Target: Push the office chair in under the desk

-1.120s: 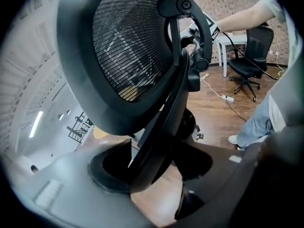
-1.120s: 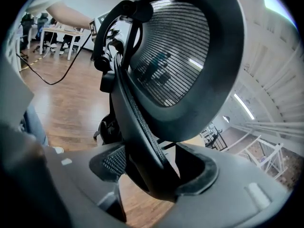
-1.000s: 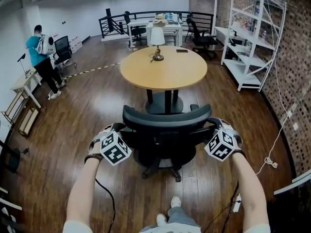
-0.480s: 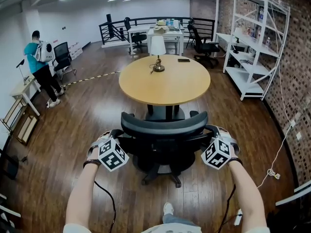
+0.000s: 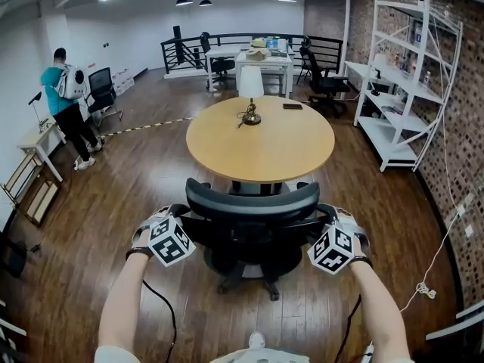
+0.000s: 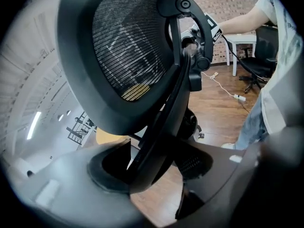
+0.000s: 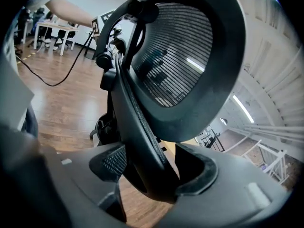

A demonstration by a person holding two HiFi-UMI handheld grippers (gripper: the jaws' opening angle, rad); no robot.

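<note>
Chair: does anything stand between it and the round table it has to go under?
Nothing visible does. The chair faces the table directly; the floor to either side is bare, but the strip just ahead is hidden behind it.

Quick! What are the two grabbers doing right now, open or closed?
The left gripper is closed on the office chair, on its back frame.
The right gripper is closed on the office chair's back frame too.

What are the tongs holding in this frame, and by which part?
The office chair: the left tongs are shut on the backrest frame's left side bar, the right tongs on its right side bar.
</note>
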